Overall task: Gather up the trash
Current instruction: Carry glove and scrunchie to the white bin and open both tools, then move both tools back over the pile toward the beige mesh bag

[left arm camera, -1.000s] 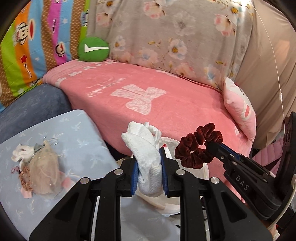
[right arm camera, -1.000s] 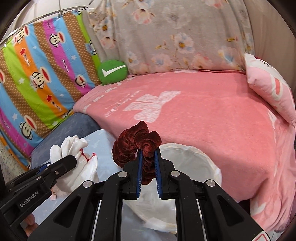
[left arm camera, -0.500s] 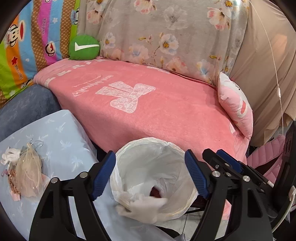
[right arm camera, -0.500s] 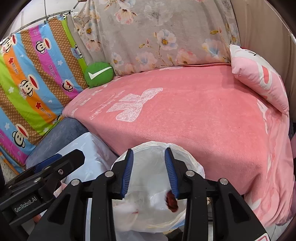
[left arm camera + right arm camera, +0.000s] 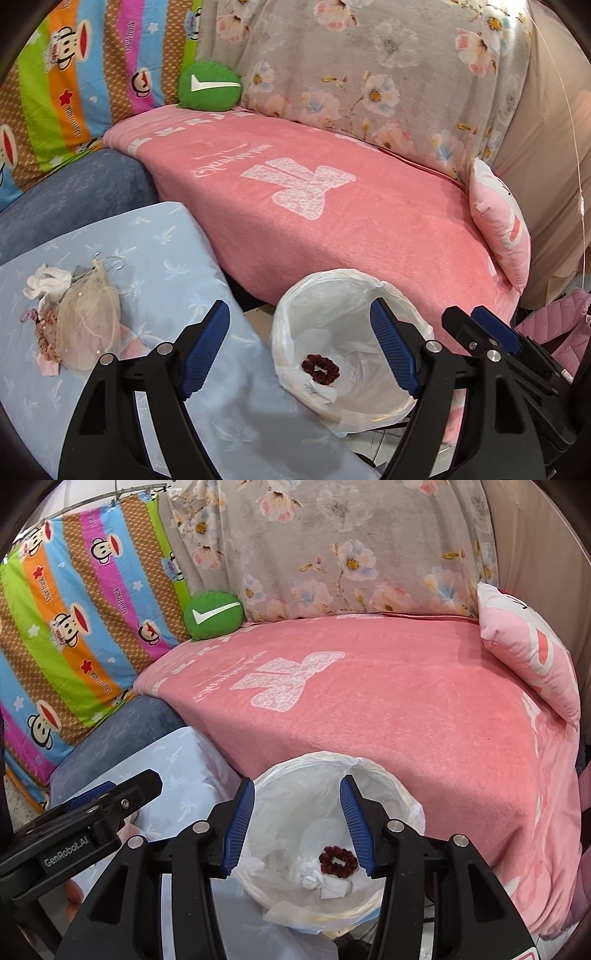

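A white-lined trash bin [image 5: 295,295] [image 5: 388,786] stands by the pink bed. Inside lie a dark red scrunchie [image 5: 320,368] [image 5: 338,861] and a crumpled white cloth [image 5: 312,880]. My left gripper [image 5: 303,350] is open and empty above the bin's left side. My right gripper [image 5: 297,829] is open and empty above the bin. A pile of leftover items, a beige net pouch [image 5: 90,321] with a white cloth [image 5: 46,282], lies on the light blue cushion [image 5: 166,258] to the left.
The pink blanket [image 5: 332,206] covers the bed behind the bin. A green round cushion [image 5: 208,86] and a pink pillow [image 5: 502,229] sit on it. The right gripper's body [image 5: 517,354] shows at the right of the left wrist view.
Both grippers opened. The white cloth dropped from the left one and the red scrunchie from the right one; both now lie in the bin.
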Available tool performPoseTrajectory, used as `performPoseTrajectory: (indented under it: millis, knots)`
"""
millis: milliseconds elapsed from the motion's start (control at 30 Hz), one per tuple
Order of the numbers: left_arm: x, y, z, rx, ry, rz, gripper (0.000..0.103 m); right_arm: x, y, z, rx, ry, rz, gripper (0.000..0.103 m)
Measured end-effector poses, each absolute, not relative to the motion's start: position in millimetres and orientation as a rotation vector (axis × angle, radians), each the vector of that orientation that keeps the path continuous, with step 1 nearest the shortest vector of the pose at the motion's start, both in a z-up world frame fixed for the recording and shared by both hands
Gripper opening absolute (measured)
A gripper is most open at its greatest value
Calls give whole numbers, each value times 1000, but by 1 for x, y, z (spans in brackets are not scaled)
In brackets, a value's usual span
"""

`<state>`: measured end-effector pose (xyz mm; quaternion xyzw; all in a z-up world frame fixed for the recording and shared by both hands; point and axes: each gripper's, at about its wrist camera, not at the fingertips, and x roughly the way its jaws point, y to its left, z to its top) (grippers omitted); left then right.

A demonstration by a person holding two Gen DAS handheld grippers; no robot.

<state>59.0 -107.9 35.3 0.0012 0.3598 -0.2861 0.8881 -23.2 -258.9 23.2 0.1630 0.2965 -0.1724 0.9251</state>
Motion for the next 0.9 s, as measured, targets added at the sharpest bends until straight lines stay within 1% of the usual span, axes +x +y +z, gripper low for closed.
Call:
performPoseTrajectory:
  millis: [500, 633, 900]
  knots:
    - [74, -23, 12, -54, 785, -396, 75, -1, -191, 12, 282, 671, -249, 50]
    - [80, 0, 6, -60, 791, -345, 75, 8, -168, 9, 258, 686, -218, 55]
    - [89, 48, -10, -57, 810, -233, 75, 31, -123, -1, 239, 733, -142, 57]
